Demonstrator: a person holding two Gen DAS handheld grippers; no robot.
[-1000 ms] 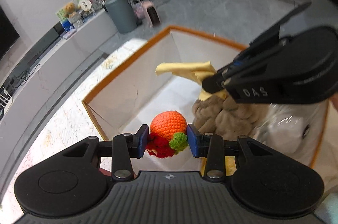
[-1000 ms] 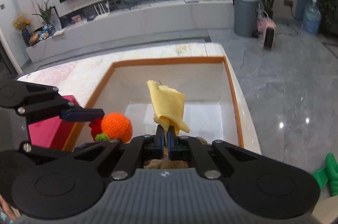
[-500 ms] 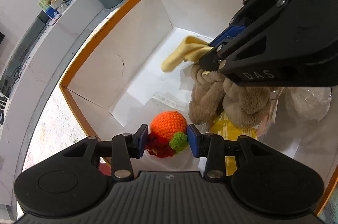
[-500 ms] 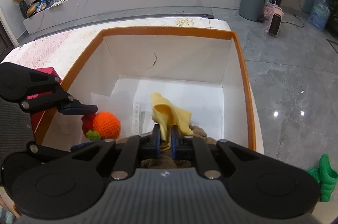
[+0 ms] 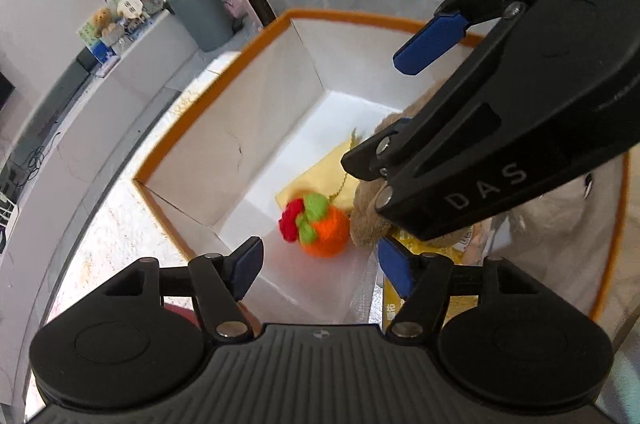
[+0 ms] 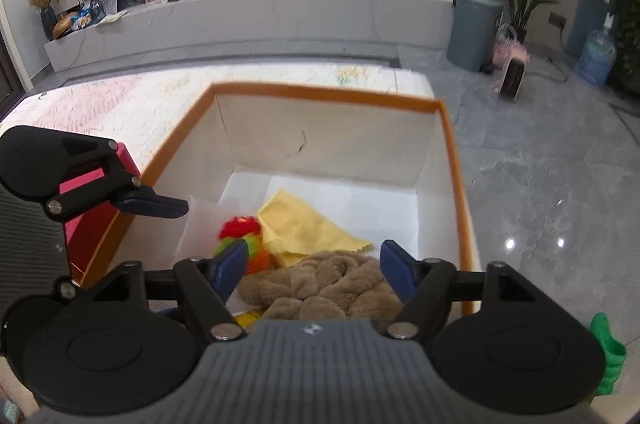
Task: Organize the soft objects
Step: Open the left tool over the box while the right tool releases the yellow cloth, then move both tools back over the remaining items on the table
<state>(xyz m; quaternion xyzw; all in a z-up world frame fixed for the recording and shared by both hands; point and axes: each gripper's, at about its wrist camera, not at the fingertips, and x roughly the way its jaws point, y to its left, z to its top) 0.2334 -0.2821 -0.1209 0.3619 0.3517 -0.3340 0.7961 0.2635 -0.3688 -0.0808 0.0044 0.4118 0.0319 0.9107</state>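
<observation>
- The left gripper [image 5: 316, 266] hangs over the near end of the box [image 5: 224, 147]; its jaws have just been opening and now stand wide, with nothing between them.
- The knit orange [image 5: 325, 232], with its green leaf and red tuft, lies loose on the box floor near the near-left corner, below and beyond the left fingers [image 5: 246, 266]; they do not touch it.
- The right gripper [image 6: 312, 270] also hangs over the box, with its jaws just opened wide and nothing in their hold.
- The yellow cloth [image 6: 304, 228] lies flat on the box floor, about mid-floor, free of the right fingers [image 6: 394, 270].
- The cloth's near edge is tucked under or against the brown plush [image 6: 320, 288]; which of the two I cannot tell.
- The plush is a twisted, rope-like bundle at the near end of the box, under the right gripper.
- The orange lies just beside the plush on its left and touches the cloth's near-left corner.
- In the left wrist view a yellow packet [image 5: 408, 244] and clear plastic wrap [image 5: 560, 224] lie by the plush, toward the box's right wall.
- The box has white inner walls and an orange rim; it stands on a pale patterned table [image 6: 120, 103].
- A red box [image 6: 86, 220] stands against its left wall, outside.
</observation>
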